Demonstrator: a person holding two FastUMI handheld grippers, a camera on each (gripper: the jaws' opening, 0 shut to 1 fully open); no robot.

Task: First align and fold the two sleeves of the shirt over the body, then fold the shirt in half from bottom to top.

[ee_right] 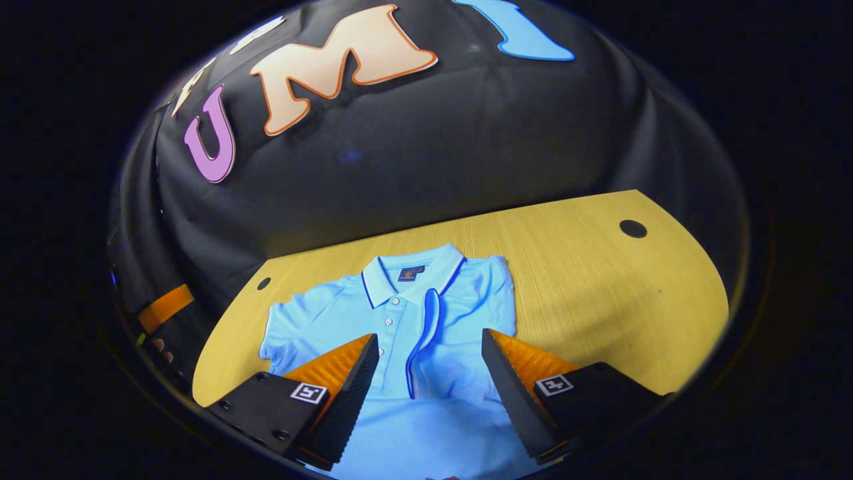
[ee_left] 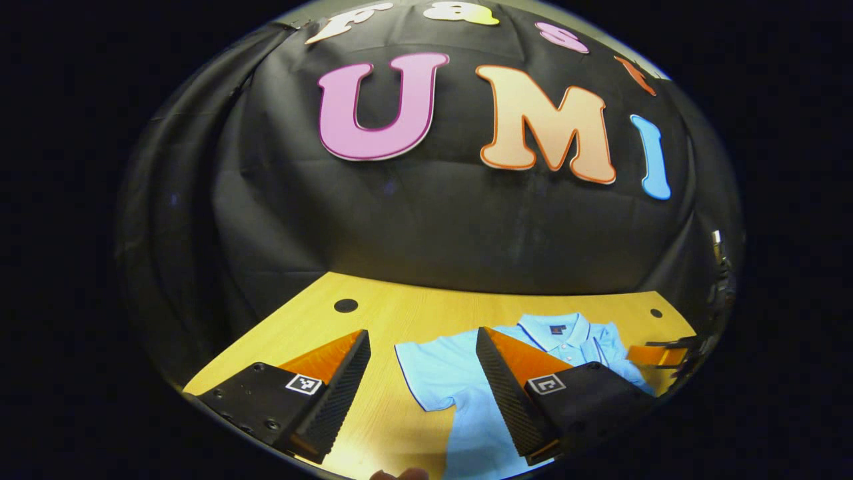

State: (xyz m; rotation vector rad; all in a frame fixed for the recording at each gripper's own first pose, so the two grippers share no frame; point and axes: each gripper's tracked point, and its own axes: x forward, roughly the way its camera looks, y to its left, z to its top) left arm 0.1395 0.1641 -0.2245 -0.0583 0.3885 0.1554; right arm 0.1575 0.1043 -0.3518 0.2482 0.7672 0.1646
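A light blue polo shirt with dark blue trim lies flat, collar toward the wall, on the yellow wooden table. One sleeve is folded over the chest; the other sleeve lies spread out. My right gripper hovers open above the chest, holding nothing. My left gripper is open over the table beside the spread sleeve of the shirt, also holding nothing. The right gripper shows at the far right of the left gripper view.
Bare tabletop stretches around the shirt, with a small dark hole near each back corner. The black cloth wall rises just behind the table. A hand holds the left gripper at the table's left edge.
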